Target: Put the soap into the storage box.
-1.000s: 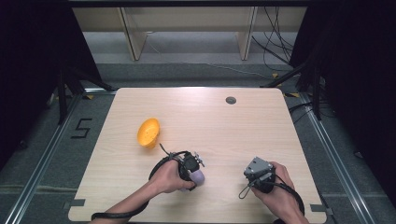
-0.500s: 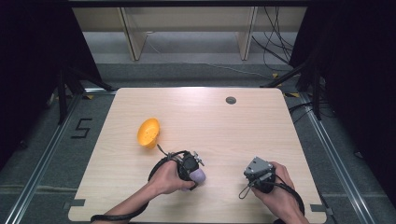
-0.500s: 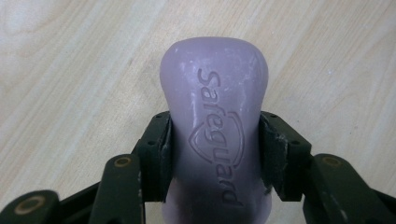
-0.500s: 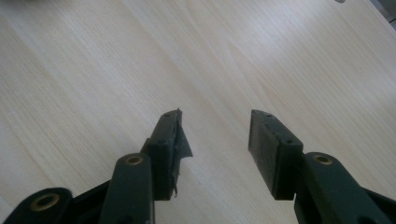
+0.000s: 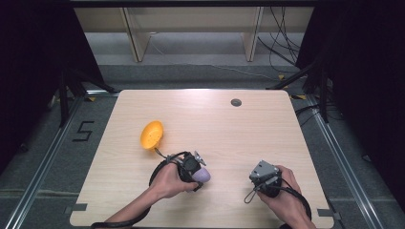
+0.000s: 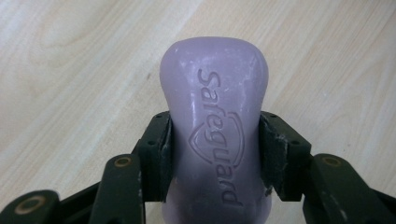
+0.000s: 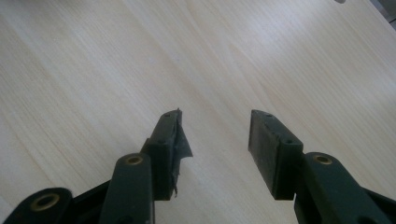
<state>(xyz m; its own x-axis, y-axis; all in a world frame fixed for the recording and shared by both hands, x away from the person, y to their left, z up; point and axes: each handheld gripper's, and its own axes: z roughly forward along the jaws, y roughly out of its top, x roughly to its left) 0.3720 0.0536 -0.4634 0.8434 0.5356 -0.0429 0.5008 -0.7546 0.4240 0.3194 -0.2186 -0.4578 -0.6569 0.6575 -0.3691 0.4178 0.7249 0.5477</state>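
High view first: a pale wooden table, and the person's two forearms come in from six o'clock. The left hand carries the left gripper down at about seven o'clock on the tabletop, and right at its tip sits a lilac soap bar. Over to the left gripper view and there it is, close up: the soap bar stands between the two black jaws, both pads pressed flat against its sides, clamped firm around its narrowed waist. The word "Safeguard" is stamped into its face, running along its length, and the rounded end of the bar points away to twelve o'clock over the wood grain.

Back up high, an orange bowl lies tilted on its side at about ten o'clock from the left gripper, near it but apart, with the gripper's cable looping between them. The right hand holds the right gripper at around five o'clock on the table, well apart from the soap. In the right gripper view its jaws stand wide apart with bare wood between them, and the pad on the left-hand jaw looks torn and ragged at its edge. A small dark round disc sits in the tabletop up near twelve o'clock
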